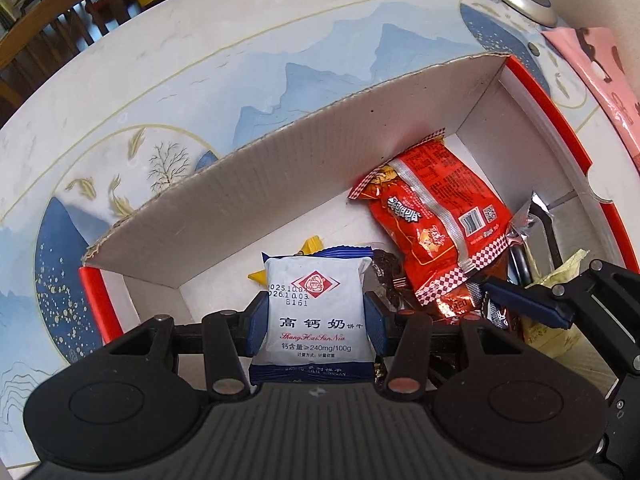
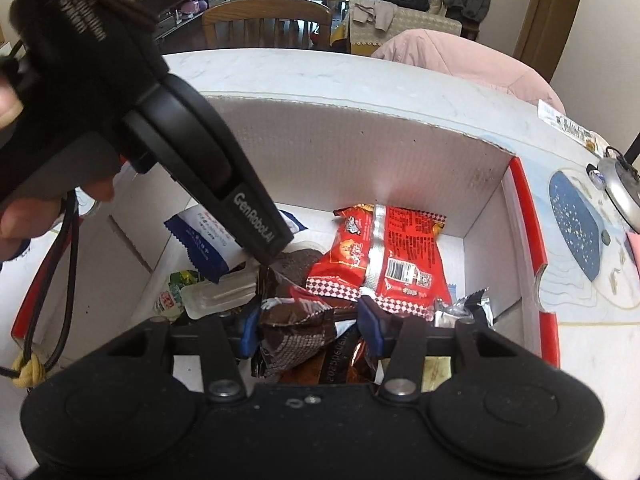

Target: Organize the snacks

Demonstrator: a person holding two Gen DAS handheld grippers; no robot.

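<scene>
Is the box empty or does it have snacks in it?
Not empty. The box holds a red packet and several other snack packets.

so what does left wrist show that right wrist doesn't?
Left wrist only: the white-and-blue biscuit packet's printed face, clamped in the left gripper, and a pink printed sheet on the table.
Right wrist only: the dark brown snack wrapper clamped in the right gripper, and a green-labelled clear packet.
Both: the red-rimmed cardboard box and the large red snack bag.
</scene>
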